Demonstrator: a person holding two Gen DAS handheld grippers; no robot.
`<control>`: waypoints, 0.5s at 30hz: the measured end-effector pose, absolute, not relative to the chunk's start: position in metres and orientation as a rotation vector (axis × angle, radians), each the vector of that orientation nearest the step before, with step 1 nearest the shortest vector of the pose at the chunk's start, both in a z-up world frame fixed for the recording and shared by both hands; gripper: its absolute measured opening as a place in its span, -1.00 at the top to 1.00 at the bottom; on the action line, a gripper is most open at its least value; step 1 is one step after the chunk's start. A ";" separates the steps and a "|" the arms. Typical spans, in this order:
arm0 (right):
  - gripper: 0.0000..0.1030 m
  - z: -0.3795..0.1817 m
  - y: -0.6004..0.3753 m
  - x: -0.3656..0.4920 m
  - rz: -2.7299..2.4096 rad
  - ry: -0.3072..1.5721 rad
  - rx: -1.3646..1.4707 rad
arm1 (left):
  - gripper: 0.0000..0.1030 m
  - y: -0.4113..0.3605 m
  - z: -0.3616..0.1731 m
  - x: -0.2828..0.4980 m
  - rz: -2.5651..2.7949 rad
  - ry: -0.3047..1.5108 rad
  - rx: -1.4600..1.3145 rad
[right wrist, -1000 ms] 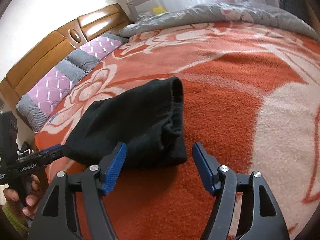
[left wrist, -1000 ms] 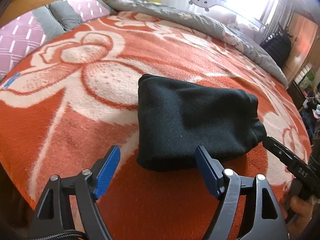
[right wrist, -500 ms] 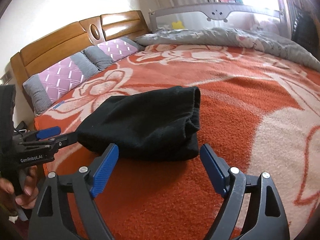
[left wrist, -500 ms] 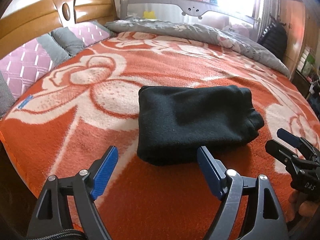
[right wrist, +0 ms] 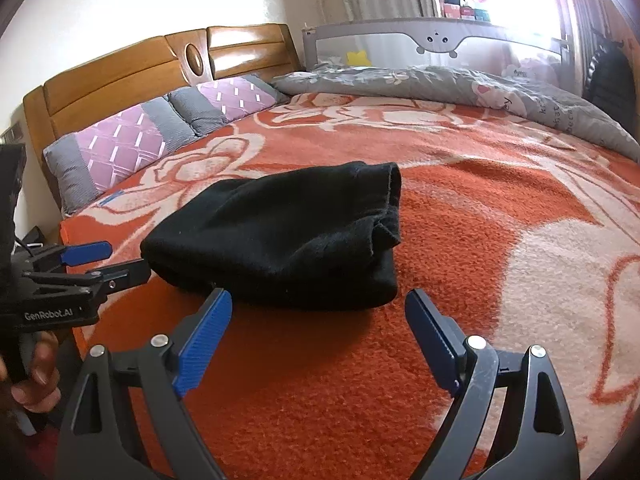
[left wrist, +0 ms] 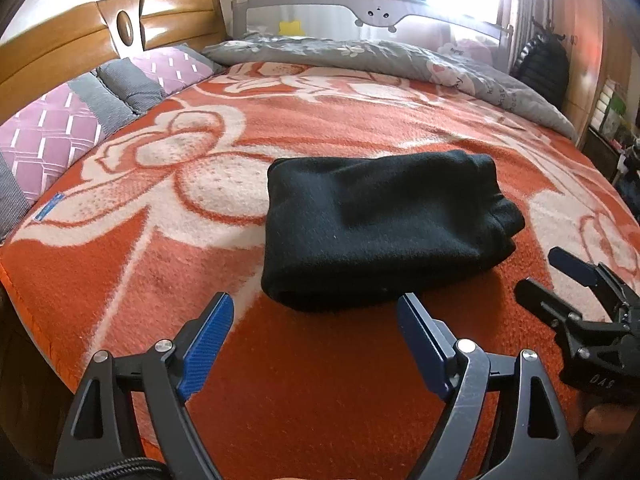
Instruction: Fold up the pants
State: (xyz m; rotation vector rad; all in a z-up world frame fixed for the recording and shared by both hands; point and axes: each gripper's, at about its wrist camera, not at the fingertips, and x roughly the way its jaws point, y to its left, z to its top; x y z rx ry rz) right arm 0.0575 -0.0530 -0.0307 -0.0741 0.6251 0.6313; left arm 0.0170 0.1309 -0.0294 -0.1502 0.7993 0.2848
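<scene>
The black pants lie folded into a thick, compact bundle on the orange-and-cream flowered blanket that covers the bed, near its front edge and well short of the pillows. The fold's rounded closed edge faces the left wrist camera, while the layered open ends show on the side toward the right wrist camera. The left gripper hovers just in front of the bundle with its blue-padded fingers spread wide; they have just been opening further, and nothing sits between them — only bare blanket. The right gripper is likewise clear of the cloth, its fingers set wide after opening in the last moment, with the near edge of the pants just beyond the tips but not pinched. Each tool appears in the other's view: the right one at the lower right of the left wrist picture, apart from the pants' end, and the left one at the left of the right wrist picture, its tip close by the bundle's corner, with a person's hand wrapped around the handle. Behind the bundle sit purple-and-grey pillows against a wooden headboard, and a grey quilt is bunched along the far side of the bed below a grey bed rail.
</scene>
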 end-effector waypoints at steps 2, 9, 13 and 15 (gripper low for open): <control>-0.72 -0.037 -0.051 0.059 0.648 0.640 -0.070 | -0.64 0.129 -0.031 0.017 0.288 0.798 -0.141; -0.72 -0.048 -0.046 0.061 0.631 0.656 -0.074 | -0.65 0.125 -0.035 0.017 0.289 0.802 -0.120; -0.72 -0.045 -0.042 0.059 0.621 0.615 -0.088 | -0.65 0.124 -0.036 0.018 0.292 0.803 -0.119; -0.72 -0.043 -0.039 0.058 0.612 0.589 -0.101 | -0.66 0.125 -0.036 0.018 0.295 0.800 -0.118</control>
